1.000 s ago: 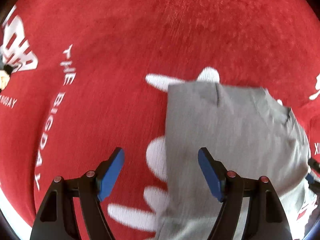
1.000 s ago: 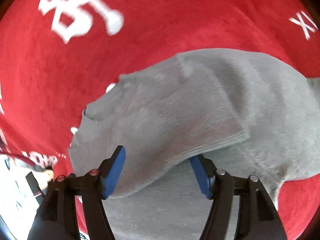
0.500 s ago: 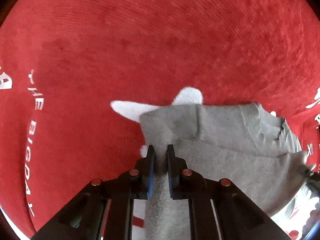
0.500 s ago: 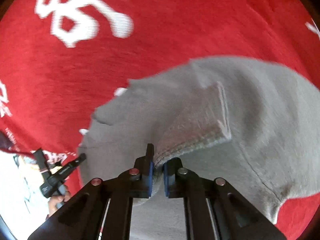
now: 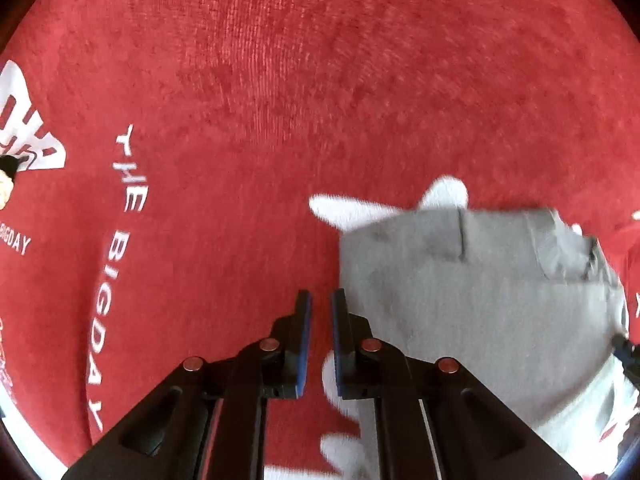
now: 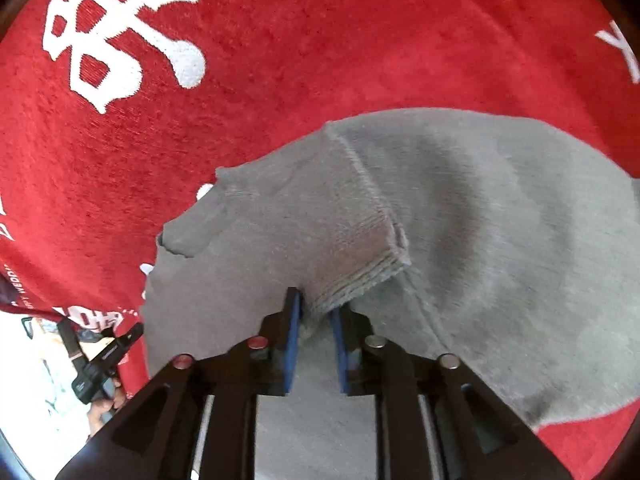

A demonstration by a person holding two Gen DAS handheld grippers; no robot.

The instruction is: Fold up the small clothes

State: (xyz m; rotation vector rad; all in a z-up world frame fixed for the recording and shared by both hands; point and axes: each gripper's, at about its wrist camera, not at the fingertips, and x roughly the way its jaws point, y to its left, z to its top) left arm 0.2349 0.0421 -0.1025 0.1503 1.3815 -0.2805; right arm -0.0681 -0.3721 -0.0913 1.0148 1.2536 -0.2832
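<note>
A small grey garment (image 5: 472, 292) lies on a red cloth with white print. In the left wrist view it lies to the right of my left gripper (image 5: 320, 300), whose jaws stand nearly together with a narrow gap and nothing between them. In the right wrist view the garment (image 6: 460, 220) fills the middle. A ribbed cuff (image 6: 360, 256) is folded over the body. My right gripper (image 6: 316, 304) is shut on the cuff's near edge.
The red cloth (image 5: 320, 80) carries white lettering (image 5: 116, 248) on the left and large white characters (image 6: 120, 36) at the far left in the right wrist view. The cloth's edge and the other hand-held gripper (image 6: 100, 364) show at lower left there.
Both grippers closed from wide open. The left one then came off the garment's edge and now sits left of it. The right one stays clamped on the cuff, which has shifted slightly.
</note>
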